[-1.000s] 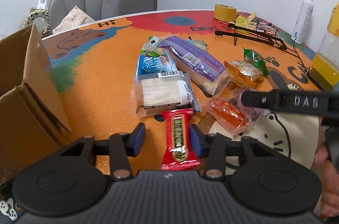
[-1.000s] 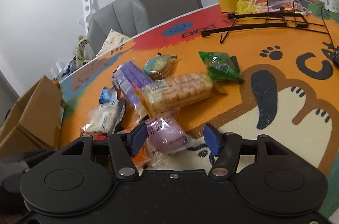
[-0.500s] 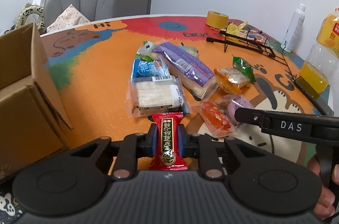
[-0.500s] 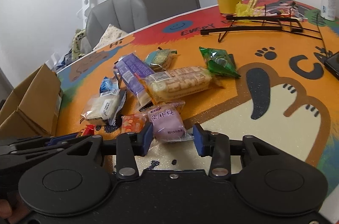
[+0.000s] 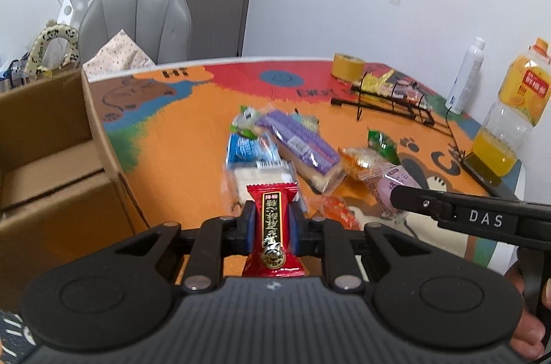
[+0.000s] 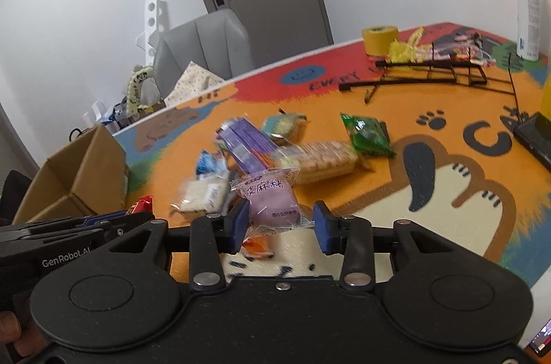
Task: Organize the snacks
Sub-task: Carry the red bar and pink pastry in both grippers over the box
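The left gripper (image 5: pixel 272 226), spread a second ago, now pinches the red foil-wrapped snack bar (image 5: pixel 273 235) clear of the orange patterned bench (image 5: pixel 179 130). The right gripper (image 6: pixel 279 223) now clamps the purple round mochi packet (image 6: pixel 272 202), likewise lifted.

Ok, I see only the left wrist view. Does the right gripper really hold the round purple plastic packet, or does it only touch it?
Observer: It holds it. In the right wrist view the right gripper is shut on the round purple plastic packet; its blue pads meet the wrapper on both sides.
Operator: Is the packet off the table?
Observer: It seems so. A small orange packet lies on the colourful table mat just below it, partly hidden by it.
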`<state>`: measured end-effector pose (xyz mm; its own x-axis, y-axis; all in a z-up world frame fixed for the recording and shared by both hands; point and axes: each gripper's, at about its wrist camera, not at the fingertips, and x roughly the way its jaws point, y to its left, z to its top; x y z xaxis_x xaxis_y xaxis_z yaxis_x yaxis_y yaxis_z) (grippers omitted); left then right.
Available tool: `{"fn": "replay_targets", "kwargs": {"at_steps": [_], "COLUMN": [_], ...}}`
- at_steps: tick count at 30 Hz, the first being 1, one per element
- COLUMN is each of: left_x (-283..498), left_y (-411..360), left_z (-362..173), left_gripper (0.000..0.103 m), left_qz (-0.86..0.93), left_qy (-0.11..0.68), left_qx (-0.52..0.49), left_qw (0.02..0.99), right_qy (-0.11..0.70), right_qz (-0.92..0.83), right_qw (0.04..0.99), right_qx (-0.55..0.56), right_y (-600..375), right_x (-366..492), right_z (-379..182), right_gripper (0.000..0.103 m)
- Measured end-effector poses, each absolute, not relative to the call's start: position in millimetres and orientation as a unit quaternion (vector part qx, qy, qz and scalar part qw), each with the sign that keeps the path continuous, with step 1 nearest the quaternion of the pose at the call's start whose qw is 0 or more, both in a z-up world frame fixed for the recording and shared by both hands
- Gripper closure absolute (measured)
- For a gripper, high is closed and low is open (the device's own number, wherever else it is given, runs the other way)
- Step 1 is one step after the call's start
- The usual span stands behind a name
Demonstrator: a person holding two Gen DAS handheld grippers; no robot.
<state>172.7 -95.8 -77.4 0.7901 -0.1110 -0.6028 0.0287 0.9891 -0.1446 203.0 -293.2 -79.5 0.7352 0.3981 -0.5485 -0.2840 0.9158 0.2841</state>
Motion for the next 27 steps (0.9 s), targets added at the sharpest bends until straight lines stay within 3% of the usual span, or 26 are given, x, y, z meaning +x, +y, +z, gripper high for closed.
{"fn": "replay_targets", "kwargs": {"at_steps": [27], "left_x": [134.8], "left_y": [-7.3], "left_z": [-18.0], "left_gripper": [0.085], "left_qz": [0.035], "left_qy": [0.254], "left_qx": [-0.083], "left_qw": [0.963], "right_qy": [0.267], "right_qz": [0.271], "right_qw": [0.922], "right_qx": [0.072], "right_y": [-207.0], "right_x": [202.0], "right_z": [-26.4], "right_gripper": [0.065]}}
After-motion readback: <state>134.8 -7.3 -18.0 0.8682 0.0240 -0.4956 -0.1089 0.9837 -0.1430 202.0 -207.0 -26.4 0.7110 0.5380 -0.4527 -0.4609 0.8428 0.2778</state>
